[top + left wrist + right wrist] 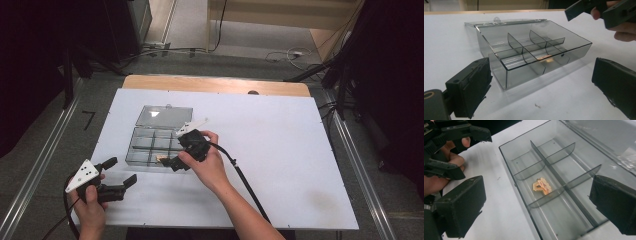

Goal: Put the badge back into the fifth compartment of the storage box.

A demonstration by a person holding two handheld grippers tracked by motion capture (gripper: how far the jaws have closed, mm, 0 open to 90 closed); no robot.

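Small orange-pink plastic clip (542,186) lies flat on the floor of a middle compartment in the near row of the clear smoke-grey plastic organiser box (509,167), just beside the long centre divider and free of both curved cross-walls. The box sits open on the white surface (280,165), its transparent lid (165,116) folded back flat behind it.

The right gripper (175,162) hangs over the near edge of the box with its jaws spread wide, one on each side of the clip's compartment in its own view, holding nothing; the clip looks already dropped. To finish the step well, I judge that the right hand should lift clear straight upward before swinging away, so a jaw does not catch the thin front wall or a divider and drag the light box. The left gripper (117,177) rests low on the surface off the box's front-left corner, jaws open and empty, well placed to steady that corner if the box shifts.

Hard to make out: in the high view the right hand and gripper cover the front-right part of the box, so only a pale speck marks the clip. In the left gripper view the clip is a faint orange smear behind the tinted walls. Reflections on the lid blur what lies under it, and whether the other compartments hold anything small I cannot tell for certain.
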